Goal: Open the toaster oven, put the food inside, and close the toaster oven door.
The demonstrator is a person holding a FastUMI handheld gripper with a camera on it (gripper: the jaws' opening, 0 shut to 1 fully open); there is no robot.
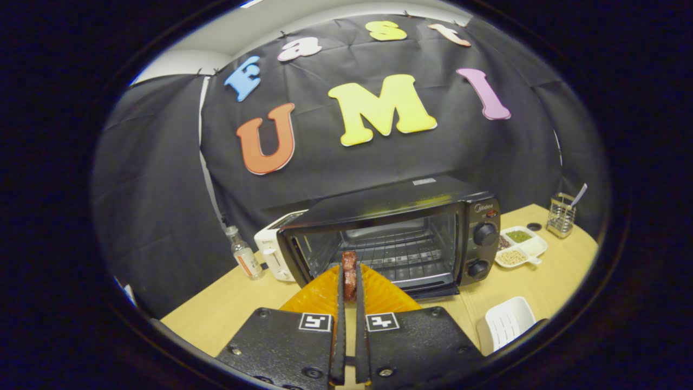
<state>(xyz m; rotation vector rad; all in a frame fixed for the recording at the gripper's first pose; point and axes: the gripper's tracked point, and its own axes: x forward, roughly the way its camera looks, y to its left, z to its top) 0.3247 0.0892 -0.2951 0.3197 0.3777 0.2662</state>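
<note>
A black toaster oven (400, 238) stands on the wooden table (563, 276) just ahead, its door (433, 290) folded down and the wire rack (400, 254) inside in plain sight. My gripper (349, 287) is shut on a reddish-brown piece of food (349, 268), held upright between the two fingers in front of the oven's opening. Under the fingers lies an orange ribbed plate (379, 295), partly hidden by the gripper's body.
A white toaster (273, 249) and a small clear bottle (244, 254) stand left of the oven. To its right are a white divided dish (533, 246) with grains, a metal wire holder (560, 216) and a small black disc (534, 226). A white slotted rack (509, 322) lies near the right finger.
</note>
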